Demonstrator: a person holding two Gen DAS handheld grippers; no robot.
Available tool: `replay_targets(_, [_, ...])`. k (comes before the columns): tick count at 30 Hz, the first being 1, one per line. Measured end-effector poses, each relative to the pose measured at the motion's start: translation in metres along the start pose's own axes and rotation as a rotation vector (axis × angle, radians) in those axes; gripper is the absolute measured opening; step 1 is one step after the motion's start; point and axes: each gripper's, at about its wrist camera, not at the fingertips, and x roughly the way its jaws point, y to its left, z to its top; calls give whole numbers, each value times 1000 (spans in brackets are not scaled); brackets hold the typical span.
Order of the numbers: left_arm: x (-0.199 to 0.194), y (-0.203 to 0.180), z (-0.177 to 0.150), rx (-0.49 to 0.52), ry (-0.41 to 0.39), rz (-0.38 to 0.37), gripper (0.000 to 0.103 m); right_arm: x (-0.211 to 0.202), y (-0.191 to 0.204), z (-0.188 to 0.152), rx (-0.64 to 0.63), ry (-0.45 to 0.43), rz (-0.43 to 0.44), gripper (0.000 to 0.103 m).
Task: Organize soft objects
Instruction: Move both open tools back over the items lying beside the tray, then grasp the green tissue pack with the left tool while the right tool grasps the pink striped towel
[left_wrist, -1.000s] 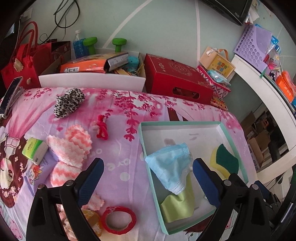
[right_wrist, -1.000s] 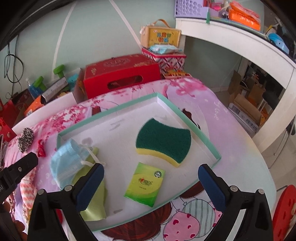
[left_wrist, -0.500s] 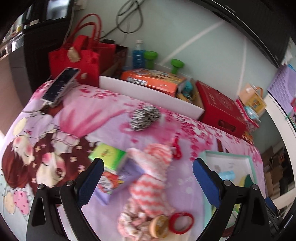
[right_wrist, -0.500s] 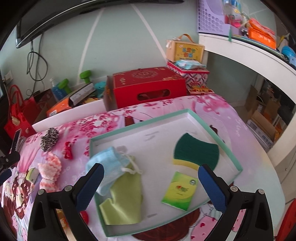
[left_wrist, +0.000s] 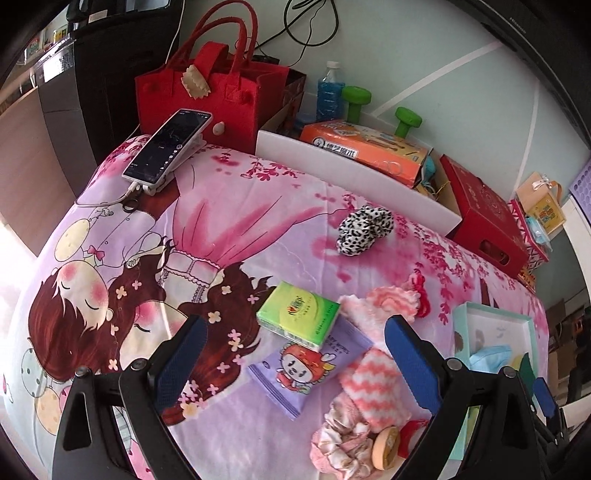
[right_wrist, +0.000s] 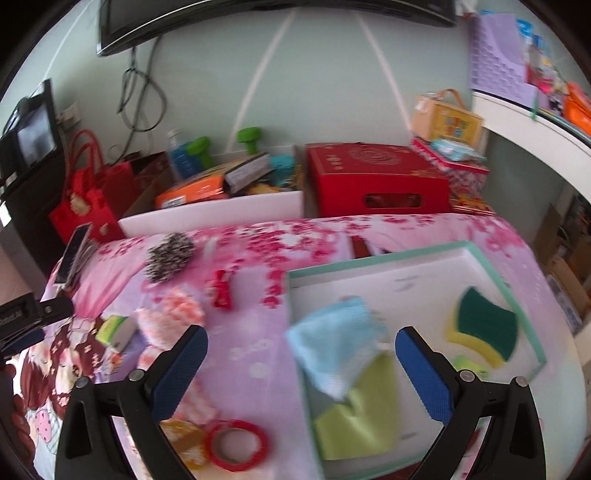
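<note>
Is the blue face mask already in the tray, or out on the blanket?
In. The blue face mask lies inside the tray, overlapping a green cloth.

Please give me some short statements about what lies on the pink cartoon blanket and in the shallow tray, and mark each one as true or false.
1. The green tissue pack lies partly on the purple wet-wipe pouch. True.
2. The green-and-yellow sponge lies on the blanket outside the mint-edged tray. False: it lies inside the tray.
3. The left gripper is shut on the tissue pack. False: its jaws stand open and hold nothing.
4. The light blue face mask overlaps the lime-green cloth in the tray. True.
5. The black-and-white spotted scrunchie is already in the tray. False: it lies on the blanket, near the white bin.
6. The right gripper is open. True.
</note>
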Motion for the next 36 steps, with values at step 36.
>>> replay_targets(36, [88, 5, -6, 41, 179, -4, 97, 84, 112, -49, -203, 245, 163, 74])
